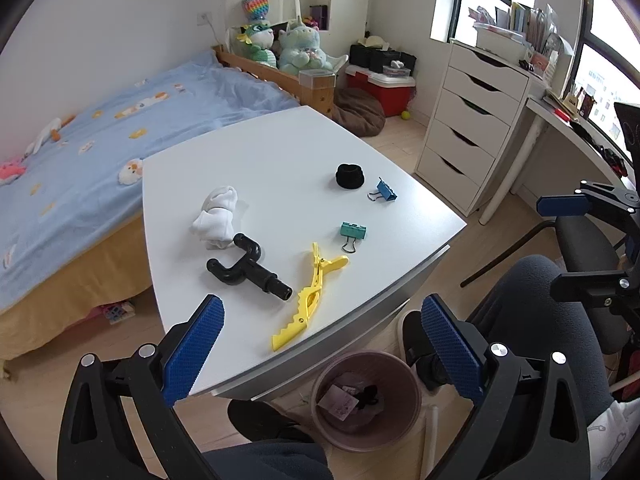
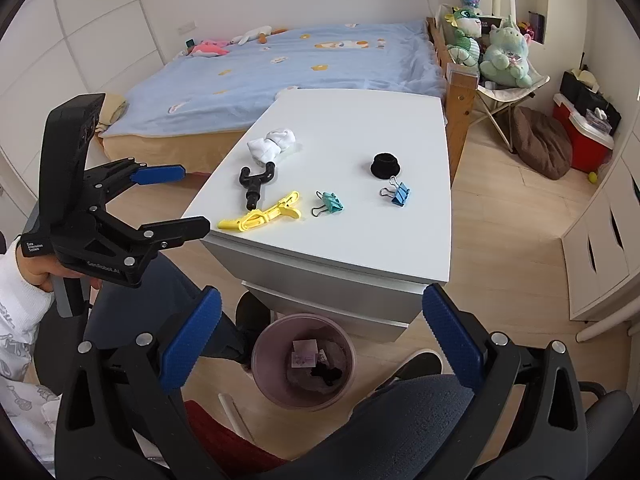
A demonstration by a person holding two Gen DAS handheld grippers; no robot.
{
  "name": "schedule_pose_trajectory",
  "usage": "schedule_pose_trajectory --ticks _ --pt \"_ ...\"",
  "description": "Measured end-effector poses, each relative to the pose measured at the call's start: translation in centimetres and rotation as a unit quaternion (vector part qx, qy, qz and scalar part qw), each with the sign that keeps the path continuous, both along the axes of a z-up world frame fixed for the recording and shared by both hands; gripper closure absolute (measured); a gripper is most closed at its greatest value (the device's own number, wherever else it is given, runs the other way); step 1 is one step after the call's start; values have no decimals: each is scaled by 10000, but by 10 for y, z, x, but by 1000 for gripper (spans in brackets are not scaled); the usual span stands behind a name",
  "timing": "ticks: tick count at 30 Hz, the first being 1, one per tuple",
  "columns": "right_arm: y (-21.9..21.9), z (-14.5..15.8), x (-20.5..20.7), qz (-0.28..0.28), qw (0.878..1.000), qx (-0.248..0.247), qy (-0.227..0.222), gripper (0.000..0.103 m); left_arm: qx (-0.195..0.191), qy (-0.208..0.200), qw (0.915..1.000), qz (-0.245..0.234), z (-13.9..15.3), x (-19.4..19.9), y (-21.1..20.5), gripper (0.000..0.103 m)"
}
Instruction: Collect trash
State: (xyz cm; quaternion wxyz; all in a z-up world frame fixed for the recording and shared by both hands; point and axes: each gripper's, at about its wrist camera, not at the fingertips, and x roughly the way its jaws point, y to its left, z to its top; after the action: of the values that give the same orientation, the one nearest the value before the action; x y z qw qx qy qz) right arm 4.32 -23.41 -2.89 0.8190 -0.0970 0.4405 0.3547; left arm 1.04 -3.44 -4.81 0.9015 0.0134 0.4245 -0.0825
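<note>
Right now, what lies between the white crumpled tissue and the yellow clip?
The black pipe fitting lies between the white crumpled tissue and the yellow clip, clearest in the left wrist view.

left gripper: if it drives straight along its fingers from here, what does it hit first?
Probably the yellow hair clip near the front edge of the white table. The open left gripper frames it, with the black pipe fitting just left. Depth is unclear.

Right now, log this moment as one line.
left gripper: open, empty | right gripper: open, empty | white crumpled tissue: on table | round brown wastebasket: on floor
</note>
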Motion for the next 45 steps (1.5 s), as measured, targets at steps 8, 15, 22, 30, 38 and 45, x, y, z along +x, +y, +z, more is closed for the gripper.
schedule_pose_trajectory --ticks 8,15,22,30,38,45 --pt "0 -1 9 -42 10000 11 23 4 193 379 9991 -88 -25 28 -2 8" --pt "-4 -5 13 -108 9999 25 96 4 186 706 9973 -74 -47 41 0 29" --pt "-7 -8 15 -146 9998 47 128 4 198 851 9961 -77 -56 47 0 52" --pt "-5 -11 16 -125 9998 66 165 4 248 919 9954 -101 -61 47 -4 81" --pt "1 -14 21 -58 9998 66 176 4 141 909 9957 -125 -59 47 -3 90" --pt "12 -15 34 22 9999 32 119 4 11 700 9975 -92 -43 41 -2 90"
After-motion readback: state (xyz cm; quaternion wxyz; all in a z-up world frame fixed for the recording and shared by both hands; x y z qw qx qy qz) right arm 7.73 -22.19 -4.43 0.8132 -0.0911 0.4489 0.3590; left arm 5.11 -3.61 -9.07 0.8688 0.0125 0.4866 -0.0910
